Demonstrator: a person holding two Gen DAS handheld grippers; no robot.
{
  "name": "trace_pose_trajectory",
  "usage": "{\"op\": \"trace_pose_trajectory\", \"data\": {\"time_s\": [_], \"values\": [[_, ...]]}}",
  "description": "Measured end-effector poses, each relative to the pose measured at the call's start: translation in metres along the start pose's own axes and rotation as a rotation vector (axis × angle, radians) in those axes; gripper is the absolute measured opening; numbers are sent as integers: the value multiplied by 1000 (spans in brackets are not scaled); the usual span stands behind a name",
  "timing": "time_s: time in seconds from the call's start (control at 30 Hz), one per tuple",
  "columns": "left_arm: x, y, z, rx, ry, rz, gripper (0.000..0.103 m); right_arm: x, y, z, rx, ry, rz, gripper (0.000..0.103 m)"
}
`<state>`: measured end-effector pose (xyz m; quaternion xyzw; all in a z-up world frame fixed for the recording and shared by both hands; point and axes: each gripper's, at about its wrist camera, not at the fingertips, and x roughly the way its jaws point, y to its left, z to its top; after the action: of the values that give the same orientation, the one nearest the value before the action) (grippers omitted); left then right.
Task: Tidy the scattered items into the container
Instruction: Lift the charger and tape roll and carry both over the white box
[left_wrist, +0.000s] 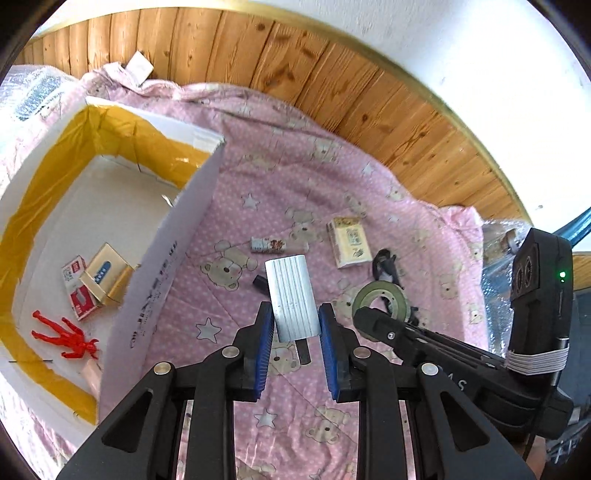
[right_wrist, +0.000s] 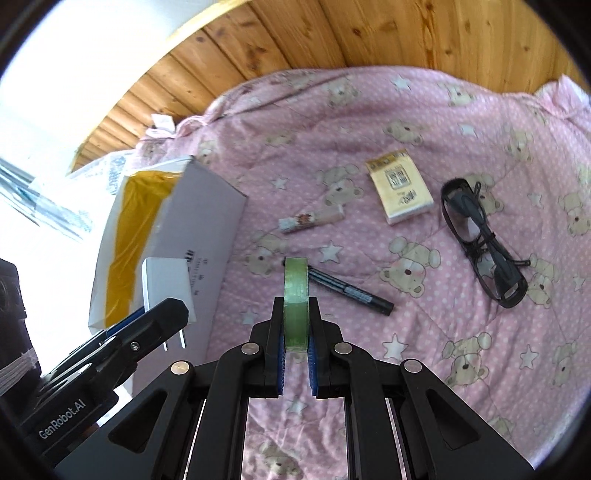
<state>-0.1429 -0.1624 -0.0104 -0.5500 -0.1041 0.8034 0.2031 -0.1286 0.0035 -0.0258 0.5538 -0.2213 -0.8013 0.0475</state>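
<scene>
My left gripper (left_wrist: 296, 325) is shut on a white ribbed plug adapter (left_wrist: 291, 299), held above the pink blanket just right of the container wall. In the right wrist view the adapter (right_wrist: 166, 288) shows its two prongs pointing down. My right gripper (right_wrist: 295, 332) is shut on a green tape roll (right_wrist: 295, 302), held on edge over a black pen (right_wrist: 351, 291). The container, a white cardboard box (left_wrist: 162, 254) with yellow tape along its inner rim, stands at the left. On the blanket lie a yellow packet (right_wrist: 400, 192), a small tube (right_wrist: 310, 219) and black glasses (right_wrist: 480, 243).
Inside the box lie a red toy figure (left_wrist: 66, 334) and two small cartons (left_wrist: 92, 284). The pink bear-print blanket (left_wrist: 295, 177) covers the surface. A wooden panel wall (left_wrist: 295, 62) runs behind it. Bubble wrap (left_wrist: 33, 96) lies at the far left.
</scene>
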Motion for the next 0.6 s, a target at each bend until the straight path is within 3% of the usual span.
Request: {"op": "trace_pose_trajectory", "data": {"time_s": [0.6], "values": [[-85, 30, -1, -65, -145, -62, 26, -41, 90, -8, -152, -62, 6, 10]]}}
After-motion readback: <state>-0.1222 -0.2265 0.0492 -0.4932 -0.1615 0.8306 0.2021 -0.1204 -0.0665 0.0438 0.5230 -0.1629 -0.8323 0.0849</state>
